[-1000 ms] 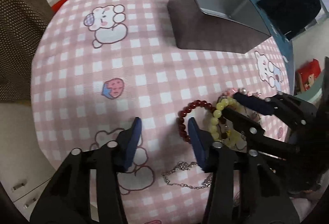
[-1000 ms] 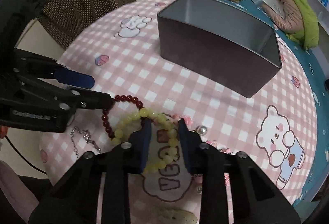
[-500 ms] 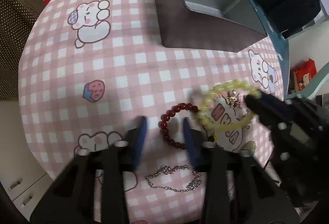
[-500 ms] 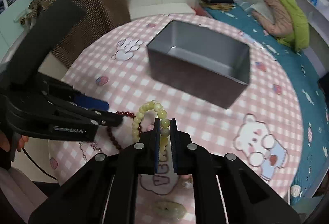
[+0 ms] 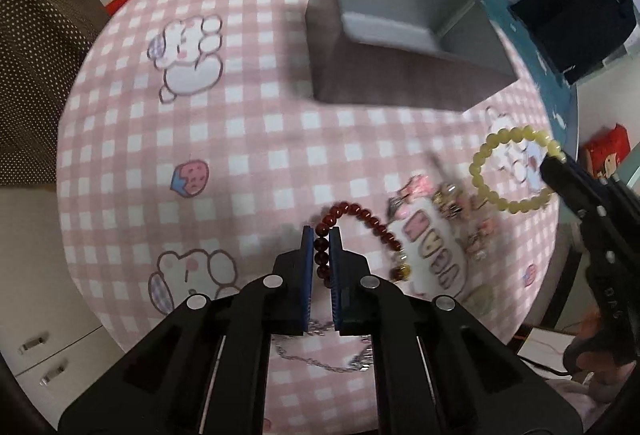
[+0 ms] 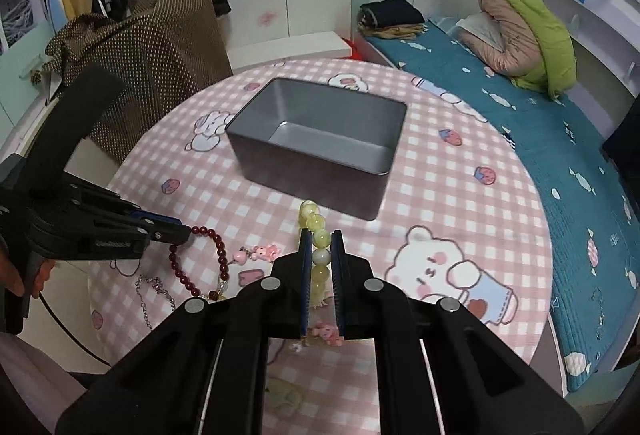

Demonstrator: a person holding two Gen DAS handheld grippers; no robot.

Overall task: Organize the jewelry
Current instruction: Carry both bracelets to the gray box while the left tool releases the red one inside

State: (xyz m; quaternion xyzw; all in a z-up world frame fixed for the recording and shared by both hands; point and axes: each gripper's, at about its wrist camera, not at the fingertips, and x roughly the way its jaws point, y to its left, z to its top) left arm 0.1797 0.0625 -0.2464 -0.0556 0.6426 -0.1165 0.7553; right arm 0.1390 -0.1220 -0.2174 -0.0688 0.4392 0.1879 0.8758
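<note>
My left gripper (image 5: 321,235) is shut on a dark red bead bracelet (image 5: 360,218), which trails onto the pink checked tablecloth; it also shows in the right wrist view (image 6: 218,249). My right gripper (image 6: 320,239) is shut on a yellow-green bead bracelet (image 6: 316,221) and holds it lifted above the table; in the left wrist view it hangs as a ring (image 5: 516,165) from that gripper's tip. An open grey metal box (image 6: 320,139) stands empty at the table's middle, beyond both grippers.
A silver chain (image 6: 150,289) lies by the table's near left edge. Pink charms (image 6: 260,253) and small trinkets (image 5: 452,201) lie on the cloth. A bed (image 6: 520,107) with clothes runs along the right; a brown dotted cloth heap (image 6: 160,47) stands at the left.
My left gripper closed on the red bracelet. My right gripper closed on the yellow-green bracelet, lifted it off the cloth and rose higher; the box now appears farther below.
</note>
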